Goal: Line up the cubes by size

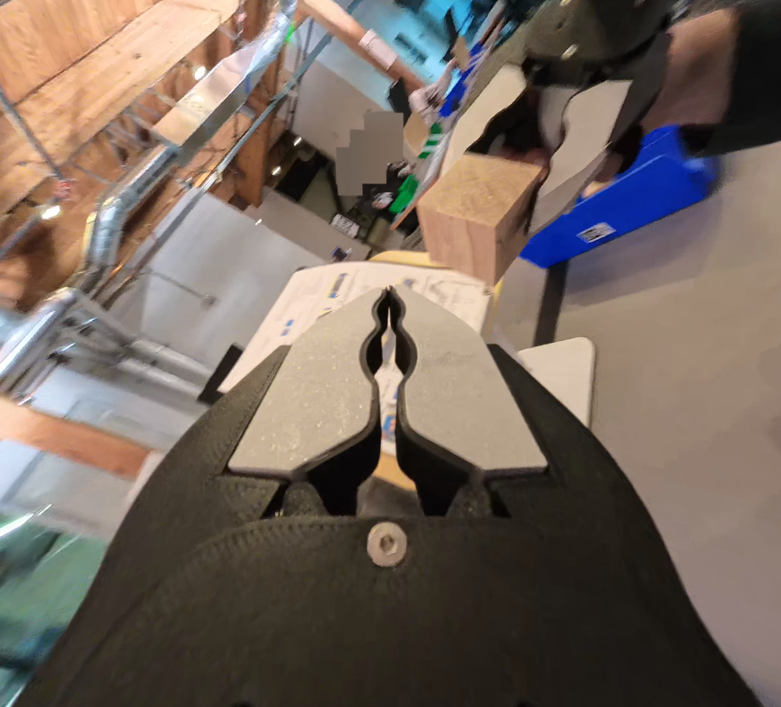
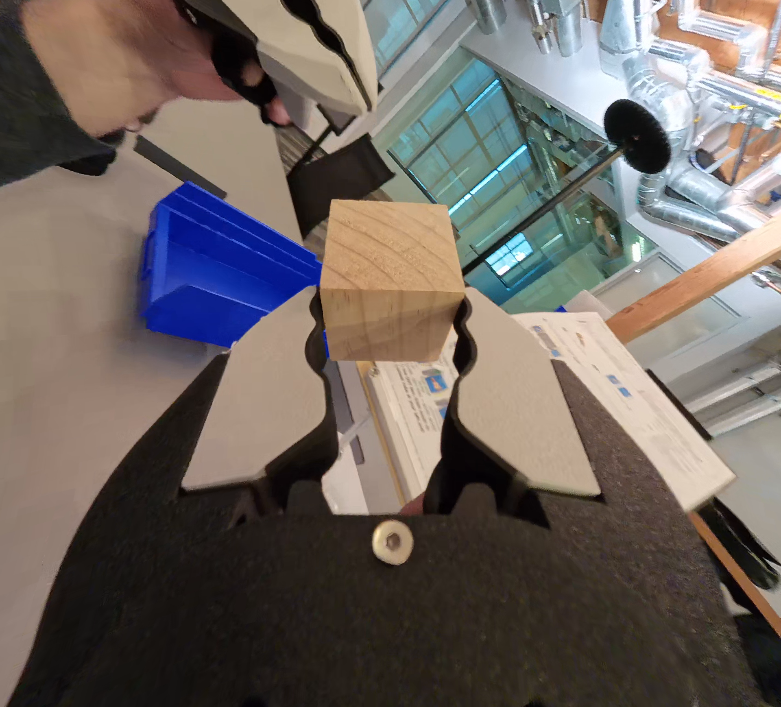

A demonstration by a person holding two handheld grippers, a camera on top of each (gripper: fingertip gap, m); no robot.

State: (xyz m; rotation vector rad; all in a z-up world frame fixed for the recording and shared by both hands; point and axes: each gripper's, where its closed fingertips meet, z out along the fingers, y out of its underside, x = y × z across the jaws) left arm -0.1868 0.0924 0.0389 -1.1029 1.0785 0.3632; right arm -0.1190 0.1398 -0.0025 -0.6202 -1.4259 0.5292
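My right gripper (image 2: 389,306) is shut on a light wooden cube (image 2: 389,264) and holds it in the air, with both pads pressed on its sides. The left wrist view shows the same cube (image 1: 477,217) between the right gripper's fingers (image 1: 566,162) at the upper right. My left gripper (image 1: 389,290) is shut, its fingertips meet and nothing is between them. It also shows in the right wrist view (image 2: 365,101) at the top, shut, held by a hand (image 2: 118,52). No other cubes are in view.
A blue plastic bin (image 2: 211,276) stands on the grey table (image 2: 63,348); it also shows in the left wrist view (image 1: 625,205). Printed white sheets (image 2: 591,382) lie beyond the table edge. Both views are tilted, with ducts and windows behind. Left tips to right tips: about 10 cm.
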